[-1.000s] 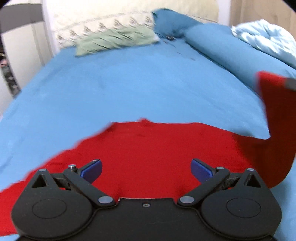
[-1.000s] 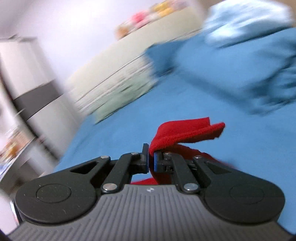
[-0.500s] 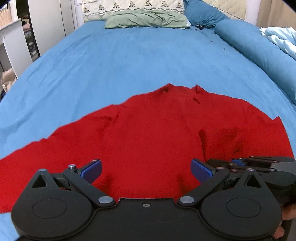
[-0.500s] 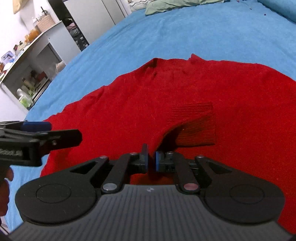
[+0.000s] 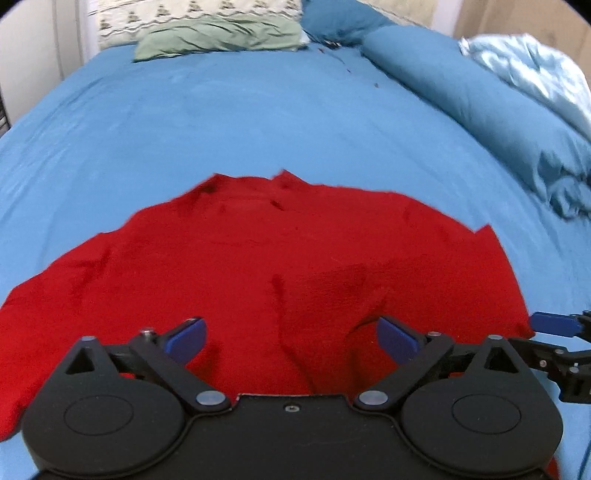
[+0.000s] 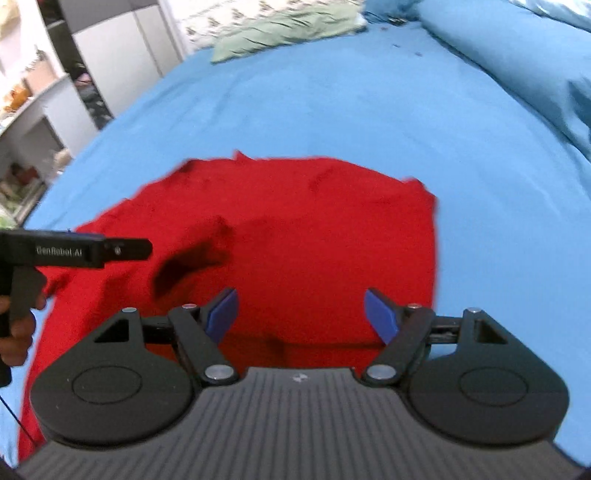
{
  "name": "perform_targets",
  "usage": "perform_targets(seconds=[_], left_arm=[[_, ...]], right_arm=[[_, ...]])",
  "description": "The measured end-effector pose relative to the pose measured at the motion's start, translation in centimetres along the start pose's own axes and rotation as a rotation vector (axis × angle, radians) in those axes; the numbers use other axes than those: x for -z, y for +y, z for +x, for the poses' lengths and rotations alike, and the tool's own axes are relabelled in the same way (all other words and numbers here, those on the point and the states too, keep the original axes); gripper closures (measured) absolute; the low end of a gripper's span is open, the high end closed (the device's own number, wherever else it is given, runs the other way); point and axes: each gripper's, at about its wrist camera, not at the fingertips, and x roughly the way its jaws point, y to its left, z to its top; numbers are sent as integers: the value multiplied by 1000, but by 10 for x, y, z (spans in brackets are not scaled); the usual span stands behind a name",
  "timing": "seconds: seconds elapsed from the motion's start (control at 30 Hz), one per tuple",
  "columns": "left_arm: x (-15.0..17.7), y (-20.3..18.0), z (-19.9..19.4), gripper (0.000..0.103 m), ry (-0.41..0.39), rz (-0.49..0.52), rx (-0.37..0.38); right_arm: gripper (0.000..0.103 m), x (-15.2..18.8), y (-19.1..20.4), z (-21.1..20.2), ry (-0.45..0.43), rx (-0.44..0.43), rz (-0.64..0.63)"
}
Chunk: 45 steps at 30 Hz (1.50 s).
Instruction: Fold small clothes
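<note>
A red sweater [image 5: 258,258] lies spread on the blue bedsheet [image 5: 258,122], collar at the far side. Its right sleeve is folded in over the body [image 5: 351,288]. My left gripper [image 5: 291,338] is open and empty, low over the sweater's near part. My right gripper [image 6: 301,312] is open and empty above the sweater [image 6: 314,229]. The right gripper also shows at the right edge of the left wrist view [image 5: 554,325]. The left gripper shows at the left of the right wrist view [image 6: 74,251], over the sweater's left side.
A green pillow [image 5: 218,37] and a patterned headboard cushion [image 5: 192,11] lie at the bed's far end. A rolled blue duvet [image 5: 480,92] and a light blue blanket [image 5: 532,62] run along the right. Cabinets and shelves [image 6: 44,122] stand left of the bed.
My right gripper brought the red sleeve down across the sweater's body, then opened and let it go. It has pulled back to the right. My left gripper stayed open.
</note>
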Motion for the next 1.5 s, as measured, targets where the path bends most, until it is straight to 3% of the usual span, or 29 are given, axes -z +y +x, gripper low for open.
perform_targets(seconds=[0.17,0.27,0.4,0.5,0.6,0.77,0.8,0.83,1.0,1.17,1.37,1.5], left_arm=[[5,-18,33,20,24,79,-20],[8,-22,56,45,76,108,-33],[10,-4,51,60,31,7,-38],[16,22,39,61,-10,-140,-74],[27,50,34,62,-6,-285,-32],[34,62,41,63,-29,-320,40],[31,62,42,78,-35,-322,42],[32,59,37,100,-36,-324,39],[13,67,4,99,-160,-360,40],[-4,97,-44,99,-304,-354,-71],[9,124,-36,99,-251,-351,-114],[12,128,-29,99,-264,-369,-137]], right_arm=[[12,17,-12,8,-4,51,50],[12,26,-18,5,-8,63,69],[12,27,-20,2,-18,86,53],[12,30,-26,1,-18,101,59],[12,33,-33,3,-2,102,83],[12,43,-33,15,44,119,44],[11,46,-31,18,48,128,27],[11,48,-28,19,46,138,7],[8,48,-12,28,15,219,-88],[8,34,0,38,0,274,-137],[10,24,12,56,-8,311,-182],[11,20,16,60,-19,329,-249]])
